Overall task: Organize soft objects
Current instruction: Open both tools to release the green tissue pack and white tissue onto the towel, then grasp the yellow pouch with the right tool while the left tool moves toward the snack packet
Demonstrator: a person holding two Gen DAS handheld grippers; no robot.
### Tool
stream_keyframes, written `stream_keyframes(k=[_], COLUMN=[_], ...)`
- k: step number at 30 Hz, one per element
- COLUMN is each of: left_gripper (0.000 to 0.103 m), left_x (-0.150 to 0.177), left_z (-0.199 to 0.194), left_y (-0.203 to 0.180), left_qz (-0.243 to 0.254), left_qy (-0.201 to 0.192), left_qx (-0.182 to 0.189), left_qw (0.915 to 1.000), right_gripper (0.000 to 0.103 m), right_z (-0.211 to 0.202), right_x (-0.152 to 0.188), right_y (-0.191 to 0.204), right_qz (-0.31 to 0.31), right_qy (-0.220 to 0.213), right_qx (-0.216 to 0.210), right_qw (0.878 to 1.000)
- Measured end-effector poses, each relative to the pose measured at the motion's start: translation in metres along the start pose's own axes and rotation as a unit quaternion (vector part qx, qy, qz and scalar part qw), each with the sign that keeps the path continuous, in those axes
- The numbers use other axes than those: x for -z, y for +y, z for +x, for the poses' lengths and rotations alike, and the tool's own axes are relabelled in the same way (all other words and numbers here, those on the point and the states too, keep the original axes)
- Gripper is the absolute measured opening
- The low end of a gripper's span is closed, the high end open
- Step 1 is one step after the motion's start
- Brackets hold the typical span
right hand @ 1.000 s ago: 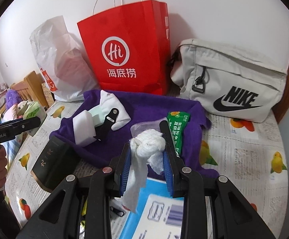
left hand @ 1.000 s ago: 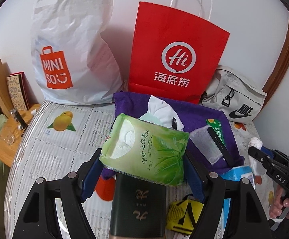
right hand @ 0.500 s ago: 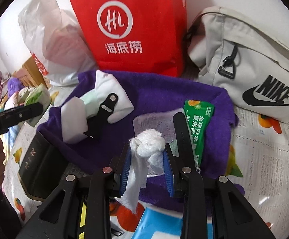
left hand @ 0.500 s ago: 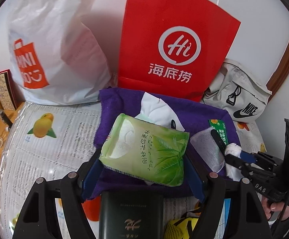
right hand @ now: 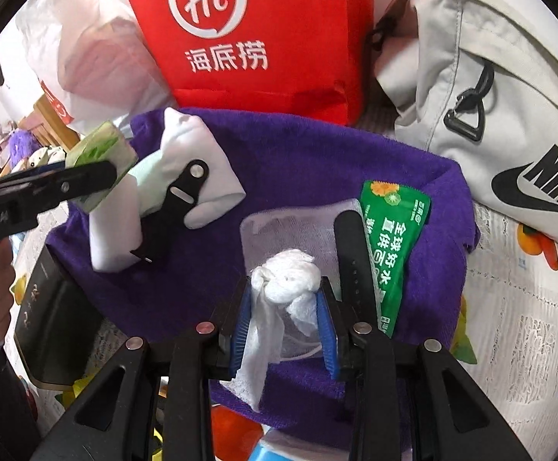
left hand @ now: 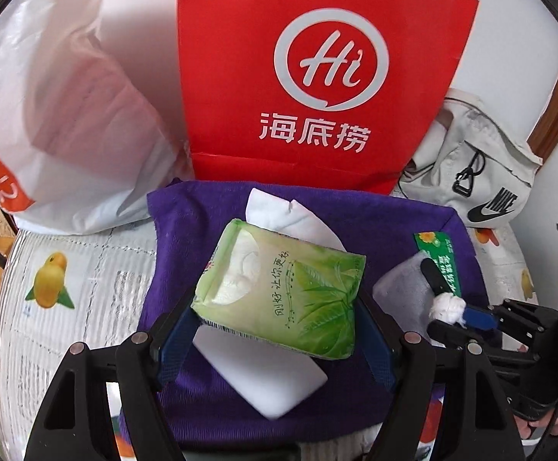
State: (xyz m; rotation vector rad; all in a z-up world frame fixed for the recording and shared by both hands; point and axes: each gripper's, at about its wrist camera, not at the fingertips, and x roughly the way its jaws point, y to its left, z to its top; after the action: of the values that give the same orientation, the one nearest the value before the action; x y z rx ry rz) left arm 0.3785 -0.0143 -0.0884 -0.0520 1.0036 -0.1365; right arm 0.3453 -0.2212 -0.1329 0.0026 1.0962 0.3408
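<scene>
**Both grippers hold soft items over the purple towel**

The purple towel lies spread on a fruit-print tablecloth, and everything else sits relative to it. Above its middle, the left gripper has its jaws set wide and clamped on a green tissue pack, gripped by its two ends. Below the pack, a white sponge block rests on the towel, and a folded white cloth lies on the towel farther back.

Over the towel's near right part, the right gripper pinches a knotted wad of white gauze between its blue pads; a tail of the gauze hangs down between the fingers. Under it on the towel lie a translucent pouch, a black strap and a green sachet.

Behind the towel's far edge stands a red paper bag. A white plastic bag sits at the towel's far left corner, a grey Nike pouch at its far right. A dark box lies off the towel's near left edge.
</scene>
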Motion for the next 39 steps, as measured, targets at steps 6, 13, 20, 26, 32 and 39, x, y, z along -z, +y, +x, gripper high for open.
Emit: stream_keyframes(k=[6,13,20,26,32,39], left_gripper=[0.076,0.082,0.088,0.088,0.088,0.088], left_x=[-0.006,-0.009,-0.008,-0.004,0.018,0.060], left_z=[0.018,0.030,0.026,0.001,-0.043,-0.094], left_y=[-0.001,-0.003,0.001,0.011,0.030,0.045], left_qz=[0.004,0.002,-0.018,-0.026,-0.051,-0.054], left_qy=[0.010,0.025,0.027,0.008,-0.037,-0.048], left_qx=[-0.004,-0.001,0.010,0.014,0.017,-0.030], left_qw=[0.9999,0.9997,0.9994,0.9995,0.9979,0.9969], right_gripper=[0.043,0.074,0.074,0.074,0.074,0.074], right_z=[0.004,-0.001,-0.018,-0.047,-0.072,-0.088], right_x=[0.002,0.003,0.008,0.023,0.050,0.082], right_y=[-0.003,-0.007,-0.010,-0.001,0.022,0.058], right_qz=[0.002,-0.007,0.007,0.016,-0.004,-0.029], right_qy=[0.000,-0.016,-0.038,-0.062,-0.072,-0.062], right_qx=[-0.001,0.015,0.012,0.003,-0.008,-0.028], right_qw=[1.000,1.000,0.999,0.998,0.997,0.997])
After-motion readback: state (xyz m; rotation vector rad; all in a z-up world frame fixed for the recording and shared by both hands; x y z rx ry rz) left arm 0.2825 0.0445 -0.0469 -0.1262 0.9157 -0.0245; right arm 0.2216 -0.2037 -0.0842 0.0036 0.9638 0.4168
